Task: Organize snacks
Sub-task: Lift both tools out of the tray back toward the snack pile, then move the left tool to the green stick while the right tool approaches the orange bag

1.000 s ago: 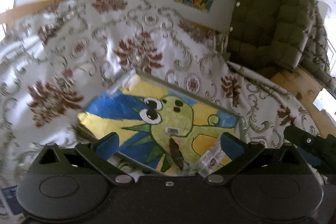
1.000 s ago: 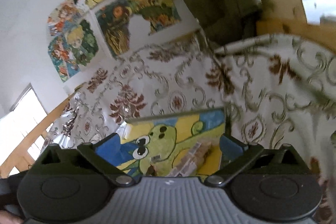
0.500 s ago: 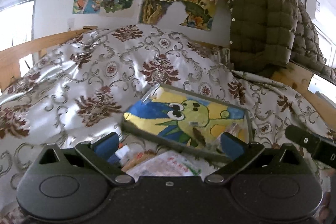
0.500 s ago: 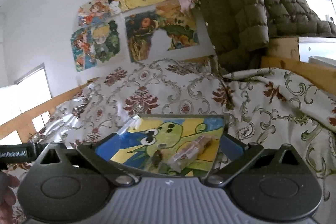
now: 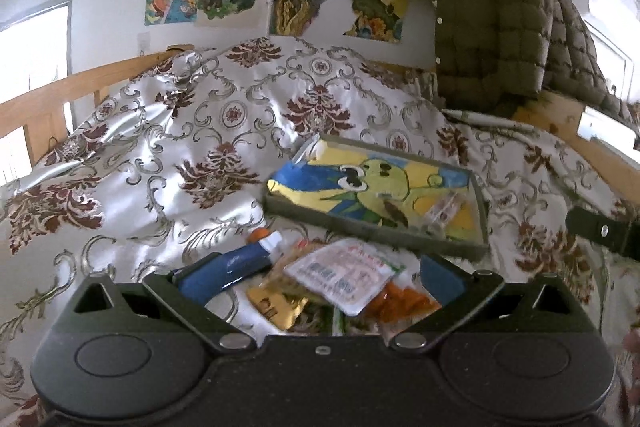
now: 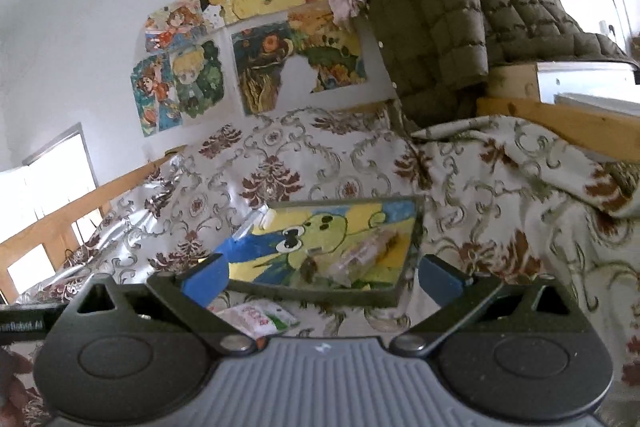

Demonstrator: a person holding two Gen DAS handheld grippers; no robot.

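Note:
A shallow tray painted with a green cartoon creature lies on the patterned bedspread. Inside it rest a clear wrapped snack and a small dark brown piece. In front of the tray lies a loose pile: a white packet, a gold packet, an orange snack bag and a blue tube with a white cap. My left gripper stands open just above this pile. My right gripper is open too, held before the tray's near edge, empty.
The floral bedspread covers the whole surface and rises in folds at the right. A wooden rail runs along the left, a wooden ledge at the right. An olive quilted jacket hangs behind the tray. Posters cover the wall.
Both grippers have pulled back and tilted up from the tray. The loose pile of snacks in front of the tray has come into the left wrist view. Both stay open.

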